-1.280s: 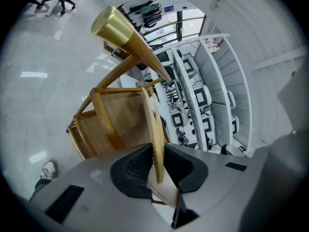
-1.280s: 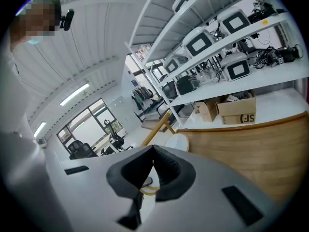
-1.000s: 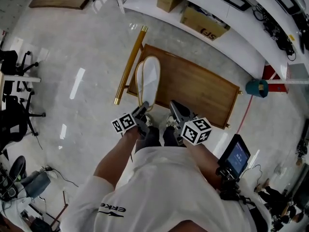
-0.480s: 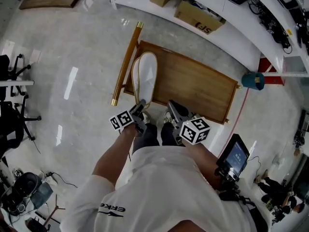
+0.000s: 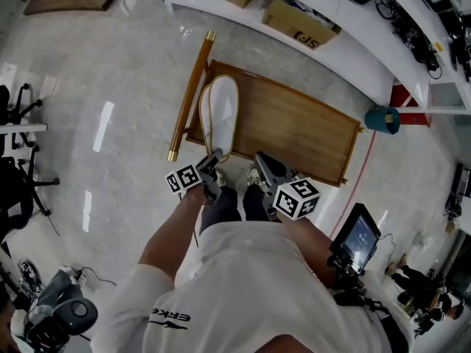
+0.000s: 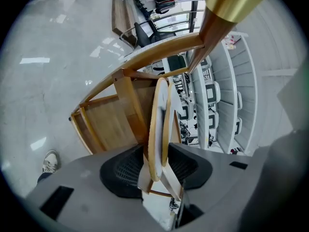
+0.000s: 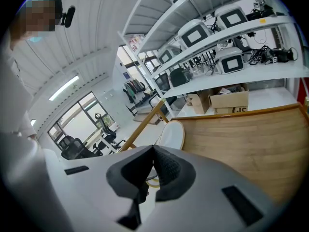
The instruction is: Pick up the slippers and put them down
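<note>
A pair of white slippers [image 5: 221, 116] with yellow-edged soles lies stacked along the left end of a low wooden platform [image 5: 294, 131]. My left gripper [image 5: 210, 164] is at their heel ends. In the left gripper view the slippers [image 6: 158, 124] stand edge-on between the two black pads; the left gripper [image 6: 157, 166] has just been opening its jaws, and the pads no longer press on them. My right gripper [image 5: 261, 164] hovers at the platform's near edge, to the right of the slippers. In its own view the right gripper [image 7: 153, 149] is shut and empty, with a slipper [image 7: 173, 134] ahead.
A wooden pole with gold caps [image 5: 190, 98] runs along the platform's left side. White shelves with cardboard boxes [image 5: 302, 24] stand behind. A teal object [image 5: 384, 120] and a small screen [image 5: 358, 237] sit to the right. My shoes are at the platform's near edge.
The left gripper has sunk a little with the slippers' heel ends toward the platform. The right gripper has stayed where it was.
</note>
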The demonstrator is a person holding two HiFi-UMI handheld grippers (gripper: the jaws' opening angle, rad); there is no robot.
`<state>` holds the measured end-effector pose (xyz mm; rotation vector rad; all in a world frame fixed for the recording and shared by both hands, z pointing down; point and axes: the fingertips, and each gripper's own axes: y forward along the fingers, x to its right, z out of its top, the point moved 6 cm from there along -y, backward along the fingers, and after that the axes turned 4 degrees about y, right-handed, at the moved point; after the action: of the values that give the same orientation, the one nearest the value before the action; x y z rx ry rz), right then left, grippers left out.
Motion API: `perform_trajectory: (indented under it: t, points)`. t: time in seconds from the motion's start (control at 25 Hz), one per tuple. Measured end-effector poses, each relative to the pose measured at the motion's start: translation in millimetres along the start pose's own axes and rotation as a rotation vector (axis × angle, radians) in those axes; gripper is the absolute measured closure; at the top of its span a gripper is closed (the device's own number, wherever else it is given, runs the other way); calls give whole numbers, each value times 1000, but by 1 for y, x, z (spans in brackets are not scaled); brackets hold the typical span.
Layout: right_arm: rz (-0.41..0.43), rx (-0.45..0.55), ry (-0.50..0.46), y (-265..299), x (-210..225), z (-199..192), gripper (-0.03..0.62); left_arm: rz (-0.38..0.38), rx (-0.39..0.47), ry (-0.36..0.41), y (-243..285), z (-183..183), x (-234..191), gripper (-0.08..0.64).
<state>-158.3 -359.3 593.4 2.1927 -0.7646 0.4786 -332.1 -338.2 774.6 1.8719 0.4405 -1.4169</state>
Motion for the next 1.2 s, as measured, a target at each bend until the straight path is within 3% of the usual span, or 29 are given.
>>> perform_trajectory:
  t: [0.28, 0.52, 1.04, 1.2]
  points:
    - [7, -4, -4, 2, -4, 2, 588, -56, -21, -12, -2, -1, 5, 359]
    - [14, -5, -9, 5, -7, 4, 588, -75, -27, 7, -5, 1, 12, 354]
    - [16, 17, -22, 6, -9, 15, 588, -57, 26, 103, -41, 1, 22, 356]
    - [19, 33, -26, 3, -7, 18, 588, -87, 38, 162, -45, 2, 38, 359]
